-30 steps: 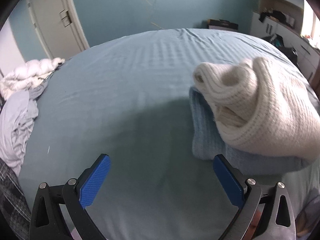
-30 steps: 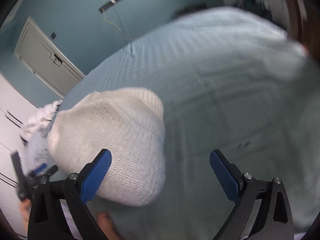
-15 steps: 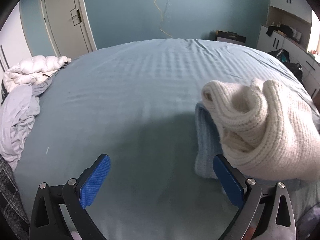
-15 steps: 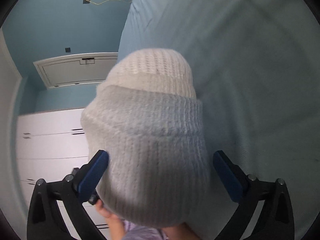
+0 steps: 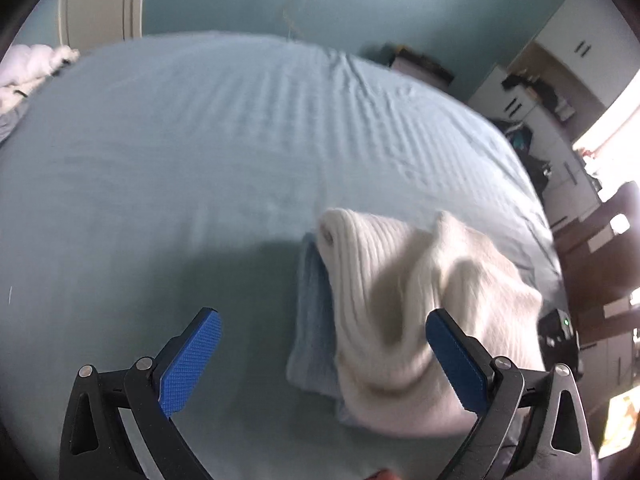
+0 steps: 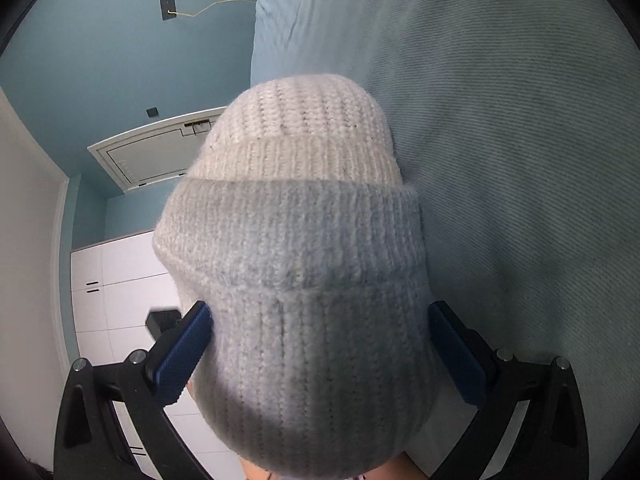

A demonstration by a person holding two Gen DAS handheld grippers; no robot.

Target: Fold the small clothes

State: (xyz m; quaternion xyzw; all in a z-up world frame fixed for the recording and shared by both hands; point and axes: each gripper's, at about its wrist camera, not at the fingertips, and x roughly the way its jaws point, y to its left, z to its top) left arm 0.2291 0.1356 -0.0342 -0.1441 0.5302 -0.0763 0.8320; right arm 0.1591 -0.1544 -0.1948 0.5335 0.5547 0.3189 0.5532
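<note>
Mid-stacking, looks like: cream knit beanie [image 5: 404, 300] slumped on a folded blue cloth [image 5: 314, 320] on the bed [image 5: 200, 140]. Left gripper [image 5: 322, 356] and right gripper [image 6: 320, 354] jaws both wide apart, gripping nothing. Probably needs squaring up next.

A bedroom in a home.
A wide bed [image 5: 200, 152] under a pale blue sheet fills most of both views; behind it stand teal walls [image 6: 100, 60] and a white panelled door [image 6: 152, 152] at centre left of the right wrist view. White cupboards [image 6: 116, 292] sit lower left there, cluttered shelves [image 5: 540, 92] at the left wrist view's right edge.
</note>
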